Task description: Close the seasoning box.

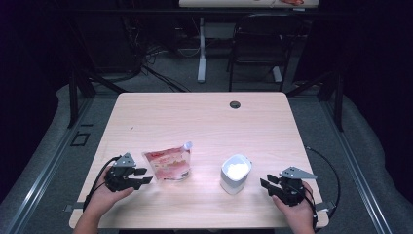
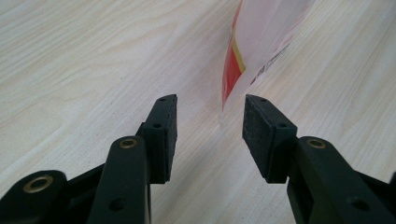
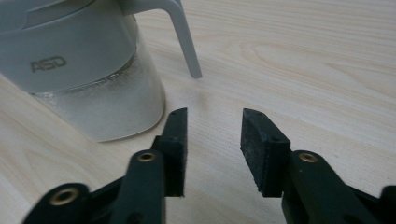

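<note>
High view overhead; tongs views close, low over table [image 1: 195, 117].

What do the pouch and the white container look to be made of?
Pouch: likely flexible plastic film, glossy, with printed red graphics, lying flat and slightly crinkled. Container: seemingly rigid plastic, a frosted translucent body under an opaque white top, with a moulded handle.

Left gripper [image 1: 144, 176] low, fingers [image 2: 161, 133] apart, right gripper [image 1: 266, 184] low, fingers apart, both empty
</note>
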Motion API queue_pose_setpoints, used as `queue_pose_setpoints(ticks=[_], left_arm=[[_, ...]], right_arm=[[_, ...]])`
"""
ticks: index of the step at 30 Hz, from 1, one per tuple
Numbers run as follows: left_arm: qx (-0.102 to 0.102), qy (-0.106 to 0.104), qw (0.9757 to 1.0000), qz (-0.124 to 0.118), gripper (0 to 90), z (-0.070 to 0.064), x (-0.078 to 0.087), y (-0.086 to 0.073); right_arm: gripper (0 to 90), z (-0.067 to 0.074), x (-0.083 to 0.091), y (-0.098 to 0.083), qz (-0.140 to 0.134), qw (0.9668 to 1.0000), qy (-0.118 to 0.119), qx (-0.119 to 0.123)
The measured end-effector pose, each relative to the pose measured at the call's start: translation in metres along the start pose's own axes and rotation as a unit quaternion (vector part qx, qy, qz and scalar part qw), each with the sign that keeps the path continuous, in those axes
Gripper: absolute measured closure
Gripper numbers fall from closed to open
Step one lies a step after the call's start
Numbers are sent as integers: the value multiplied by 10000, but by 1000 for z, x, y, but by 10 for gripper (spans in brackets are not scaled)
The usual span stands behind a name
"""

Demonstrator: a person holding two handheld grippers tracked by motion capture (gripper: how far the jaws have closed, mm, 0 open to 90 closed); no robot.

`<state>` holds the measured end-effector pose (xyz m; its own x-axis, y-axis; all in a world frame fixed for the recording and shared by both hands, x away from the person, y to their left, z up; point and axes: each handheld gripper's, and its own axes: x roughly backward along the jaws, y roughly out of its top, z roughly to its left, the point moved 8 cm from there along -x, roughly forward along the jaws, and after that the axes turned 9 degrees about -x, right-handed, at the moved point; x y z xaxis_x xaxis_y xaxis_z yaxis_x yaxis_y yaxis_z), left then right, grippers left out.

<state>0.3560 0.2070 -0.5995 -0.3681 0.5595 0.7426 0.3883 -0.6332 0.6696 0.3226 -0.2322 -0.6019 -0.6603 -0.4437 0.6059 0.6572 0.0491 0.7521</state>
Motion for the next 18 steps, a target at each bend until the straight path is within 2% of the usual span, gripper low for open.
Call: queue_pose_setpoints(ticks=[3,7,18], left_arm=[[37,-4,10000,-26,540,0,-1,-1],[-12,77,10000,14,519,3,-2,-2],[16,198,9998,-46,465,8,-2,-3]], right_arm=[[537,-2,-1,0,-35,10000,-69,-33],[463,-4,-4,-1,-122,9998,-156,-21],[419,-10,-8,-5,-35,9994,-341,11]])
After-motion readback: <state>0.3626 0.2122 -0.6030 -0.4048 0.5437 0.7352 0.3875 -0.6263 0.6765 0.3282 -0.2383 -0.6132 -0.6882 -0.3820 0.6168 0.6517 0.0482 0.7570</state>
